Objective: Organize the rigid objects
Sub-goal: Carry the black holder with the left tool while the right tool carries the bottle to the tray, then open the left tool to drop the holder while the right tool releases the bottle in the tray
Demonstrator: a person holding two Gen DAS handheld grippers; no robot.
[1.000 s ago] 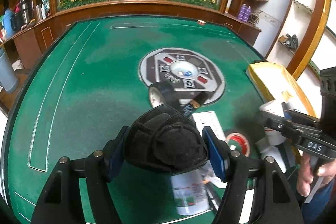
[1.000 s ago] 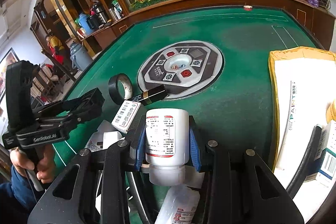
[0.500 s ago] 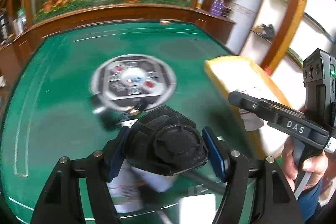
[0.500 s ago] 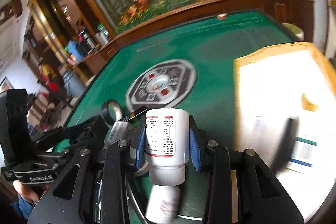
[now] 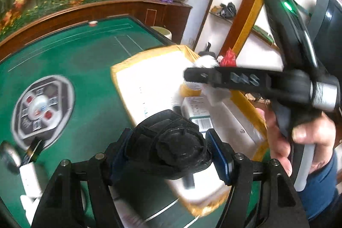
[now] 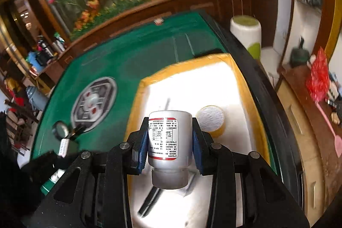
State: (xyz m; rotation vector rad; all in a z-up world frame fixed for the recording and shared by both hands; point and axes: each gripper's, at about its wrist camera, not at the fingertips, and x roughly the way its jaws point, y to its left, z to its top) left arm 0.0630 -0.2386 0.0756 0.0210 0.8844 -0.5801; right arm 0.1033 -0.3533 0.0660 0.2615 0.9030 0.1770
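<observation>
My left gripper (image 5: 170, 150) is shut on a black ribbed cap-like object (image 5: 171, 146) and holds it over the near end of a white tray with a yellow rim (image 5: 147, 82). My right gripper (image 6: 170, 142) is shut on a white pill bottle (image 6: 166, 138) with a red-edged label, held cap-down above the same tray (image 6: 201, 87). The right gripper's body also shows in the left wrist view (image 5: 245, 80). In the tray lie a tape roll (image 6: 210, 120), a green-and-white box (image 5: 196, 108) and a black pen (image 6: 149, 200).
A round grey emblem (image 5: 40, 106) marks the middle of the green table (image 5: 85, 52). A black tape roll (image 6: 59, 130), a dark stick and a white box (image 5: 30, 174) lie left of the tray. A white bin (image 6: 246, 33) stands beyond the table's right edge.
Both grippers have swung right with their objects, from over the loose items on the green felt to above the yellow-rimmed tray.
</observation>
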